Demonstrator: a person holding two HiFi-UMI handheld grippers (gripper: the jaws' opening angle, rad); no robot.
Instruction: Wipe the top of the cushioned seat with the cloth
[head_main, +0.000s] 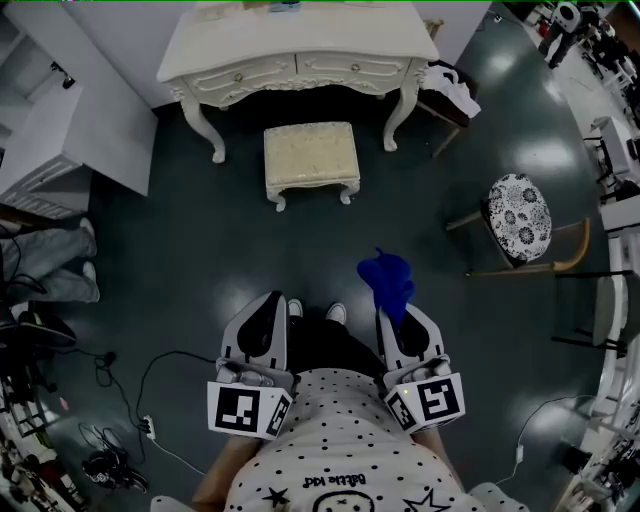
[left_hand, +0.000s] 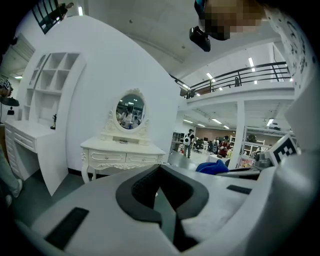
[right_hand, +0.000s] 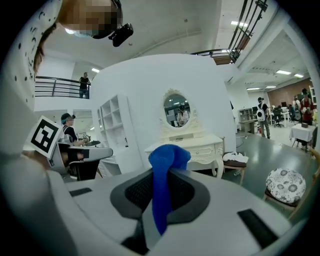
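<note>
The cushioned seat (head_main: 311, 160) is a low rectangular stool with a cream quilted top and short curved white legs. It stands at 12 o'clock from the person, well apart from both tongs and just in front of a white carved dressing table (head_main: 300, 50). The table's two front drawers are closed, and an oval mirror (left_hand: 130, 111) in a scrolled frame stands on it. The right gripper (right_hand: 159, 192) has its dark ribbed pads pinched on the cloth (right_hand: 161, 185), a soft blue fabric. A narrow strip of it runs between the jaws and bunches into a rounded lump above their tips. The left gripper (left_hand: 160, 192) has its jaws drawn together with nothing between them. At 2 o'clock sits a chair with a round black-and-white floral cushion (head_main: 519, 217) and a bent wooden frame. The floor (head_main: 200, 250) is dark green and glossy.
</note>
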